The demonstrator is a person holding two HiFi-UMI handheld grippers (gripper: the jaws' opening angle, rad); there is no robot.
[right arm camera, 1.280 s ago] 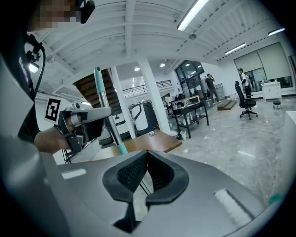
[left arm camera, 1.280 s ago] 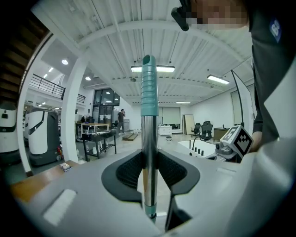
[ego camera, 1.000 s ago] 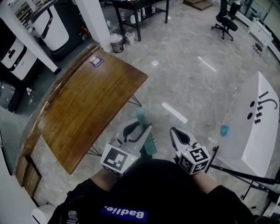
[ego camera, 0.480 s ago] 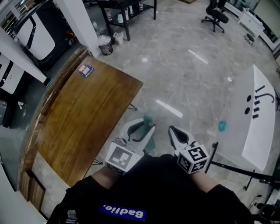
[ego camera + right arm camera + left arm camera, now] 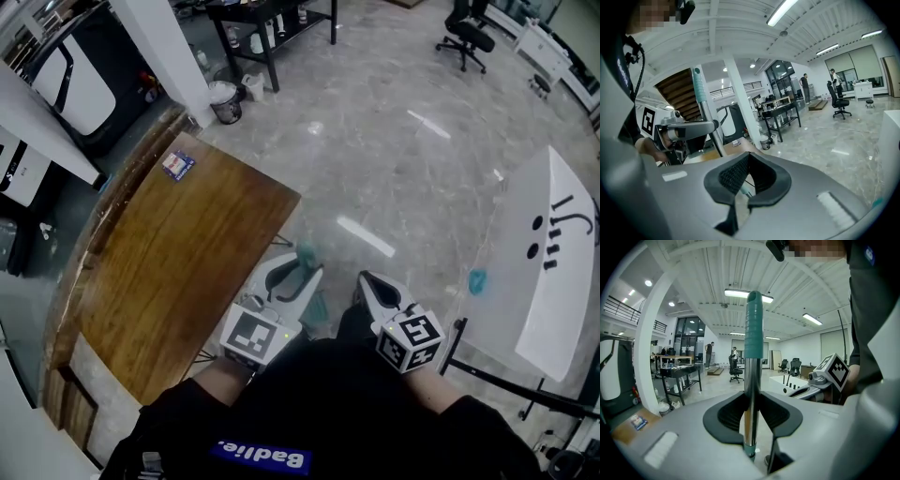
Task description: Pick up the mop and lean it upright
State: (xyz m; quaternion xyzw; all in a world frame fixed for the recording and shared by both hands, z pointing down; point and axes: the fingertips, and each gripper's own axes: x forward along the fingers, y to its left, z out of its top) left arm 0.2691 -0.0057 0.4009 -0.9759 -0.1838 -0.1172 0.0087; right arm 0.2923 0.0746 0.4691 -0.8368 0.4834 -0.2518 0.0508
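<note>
My left claw (image 5: pixel 291 284) is clamped on the mop (image 5: pixel 753 329), on the bare metal shaft below the teal sleeve. The pole stands upright, near me, just right of the bench (image 5: pixel 178 253). My right claw (image 5: pixel 747 157) is together and empty. Judgement: the mop is light and stiff. Its polished shaft is likely slippery, so the ribbed sleeve gives the surer hold.
</note>
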